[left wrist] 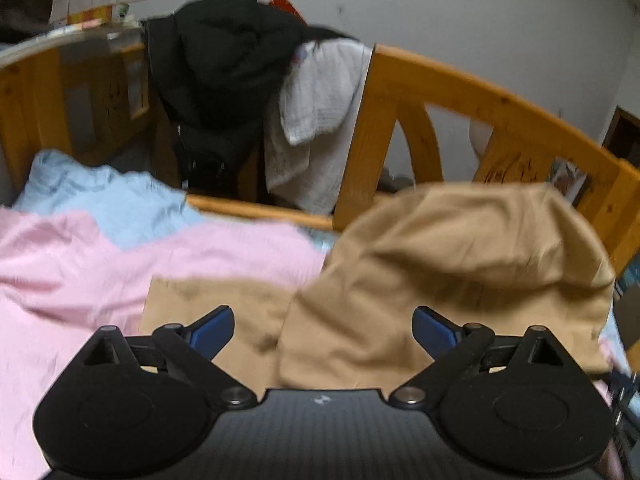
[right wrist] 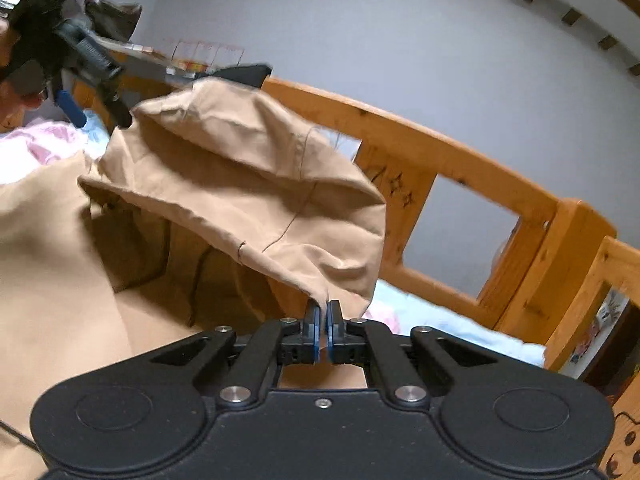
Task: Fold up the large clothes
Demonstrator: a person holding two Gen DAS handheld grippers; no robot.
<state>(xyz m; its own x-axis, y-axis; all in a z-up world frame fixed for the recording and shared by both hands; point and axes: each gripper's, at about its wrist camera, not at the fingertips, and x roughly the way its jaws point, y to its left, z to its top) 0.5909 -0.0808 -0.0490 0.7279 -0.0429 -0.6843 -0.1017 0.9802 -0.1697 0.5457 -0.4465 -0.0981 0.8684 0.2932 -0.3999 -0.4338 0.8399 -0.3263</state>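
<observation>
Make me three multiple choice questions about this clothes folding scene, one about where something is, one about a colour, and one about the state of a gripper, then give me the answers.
1. Where do the black clothes hang?
A. over the wooden bed rail
B. flat on the pink sheet
C. in the left gripper

2. What colour is the garment being lifted?
A. green
B. tan
C. red

3. How is the right gripper?
A. wide open over the bed
B. shut on a blue pillow
C. shut on the garment's edge

Answers:
1 A: the black clothes drape over the wooden bed rail, beside a white towel.
2 B: the garment is tan.
3 C: the right gripper pinches its edge; the left gripper is open.
</observation>
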